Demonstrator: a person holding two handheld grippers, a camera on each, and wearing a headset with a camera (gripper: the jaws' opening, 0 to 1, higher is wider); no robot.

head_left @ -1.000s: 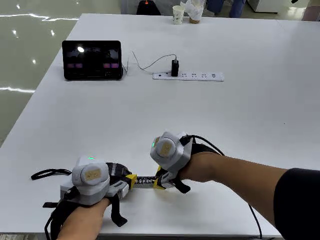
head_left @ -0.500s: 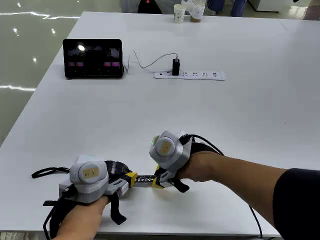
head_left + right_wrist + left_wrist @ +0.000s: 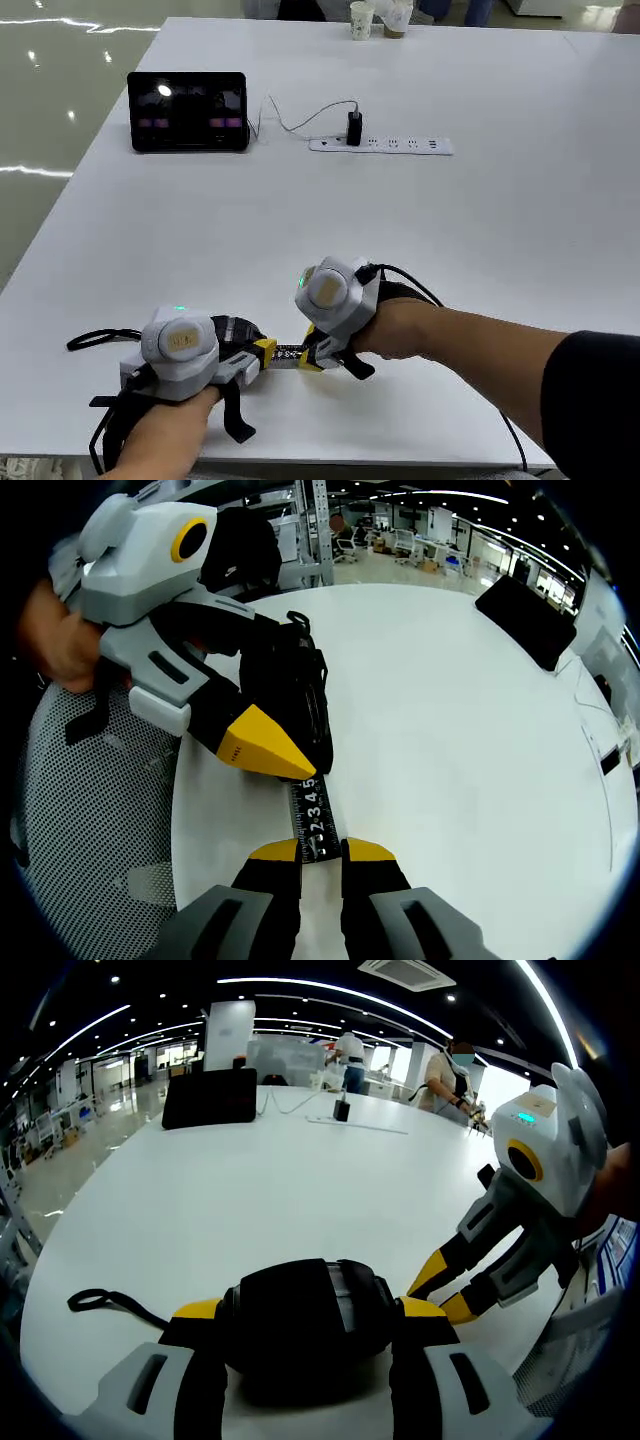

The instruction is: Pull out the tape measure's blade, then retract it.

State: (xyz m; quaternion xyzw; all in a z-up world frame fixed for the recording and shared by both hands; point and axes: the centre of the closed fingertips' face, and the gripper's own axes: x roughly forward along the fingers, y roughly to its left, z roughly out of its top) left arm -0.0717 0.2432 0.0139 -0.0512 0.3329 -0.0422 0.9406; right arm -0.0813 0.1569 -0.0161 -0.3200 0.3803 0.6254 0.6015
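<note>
White table (image 3: 420,230), near edge: left gripper (image 3: 310,1308) clamps tape (image 3: 290,685) body between its jaws. Right gripper (image 3: 322,852) pinches blade (image 3: 313,815) tip, a short numbered length drawn out.

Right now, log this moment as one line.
left gripper: shut on case | right gripper: shut on blade | blade: short stretch out

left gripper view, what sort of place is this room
Probably an open-plan lab or workshop floor: a long white table, ceiling light strips running far back, and people standing beyond it.
</note>
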